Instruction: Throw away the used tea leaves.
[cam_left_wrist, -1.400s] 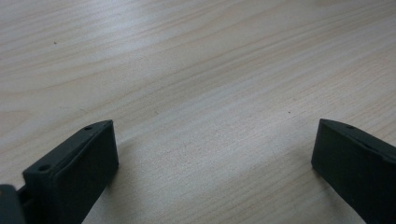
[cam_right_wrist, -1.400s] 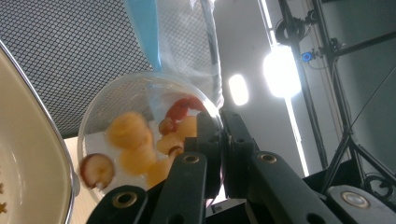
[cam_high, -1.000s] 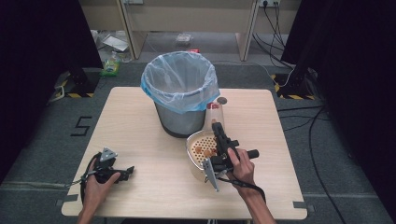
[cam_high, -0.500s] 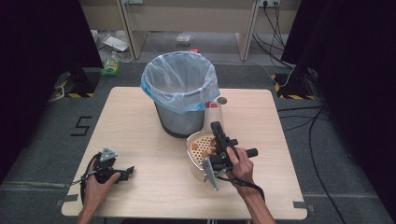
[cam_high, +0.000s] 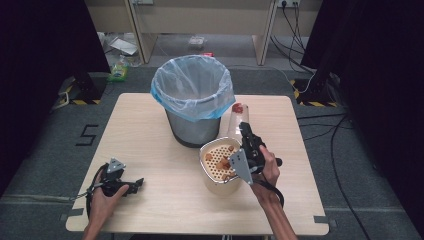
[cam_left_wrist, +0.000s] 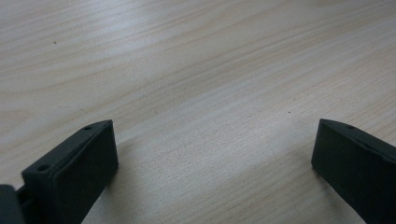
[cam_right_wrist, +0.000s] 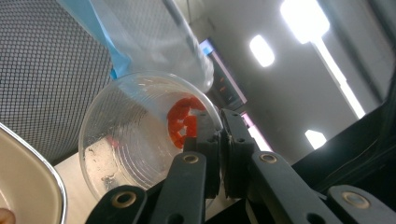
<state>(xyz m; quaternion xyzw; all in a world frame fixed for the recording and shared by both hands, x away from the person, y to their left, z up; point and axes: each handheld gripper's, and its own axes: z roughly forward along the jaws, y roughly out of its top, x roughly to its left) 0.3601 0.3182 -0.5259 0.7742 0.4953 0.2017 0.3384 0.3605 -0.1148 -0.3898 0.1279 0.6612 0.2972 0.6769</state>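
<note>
1. My right claw (cam_high: 243, 131) was clamped on the rim of a clear plastic cup (cam_high: 235, 120), its jaws pinched tight on the wall, as the right gripper view showed (cam_right_wrist: 215, 154).
2. The cup (cam_right_wrist: 140, 140) lay tipped on its side just beside the bin (cam_high: 192, 100), with red bits (cam_right_wrist: 183, 120) sitting near its mouth.
3. Since a second earlier, my right hand had crept forward and the cup had lifted a little closer to the bin's blue liner (cam_right_wrist: 100, 35).
4. I took that to mean the cup was on its way up to be emptied into the bin, not yet over the rim.
5. The cream strainer bowl (cam_high: 220, 162) sat on the table (cam_high: 165, 200) under my right wrist, holding brown pieces.
6. My left claw (cam_high: 137, 182) rested on the table, jaws spread wide and empty (cam_left_wrist: 210, 154), unmoved.
</note>
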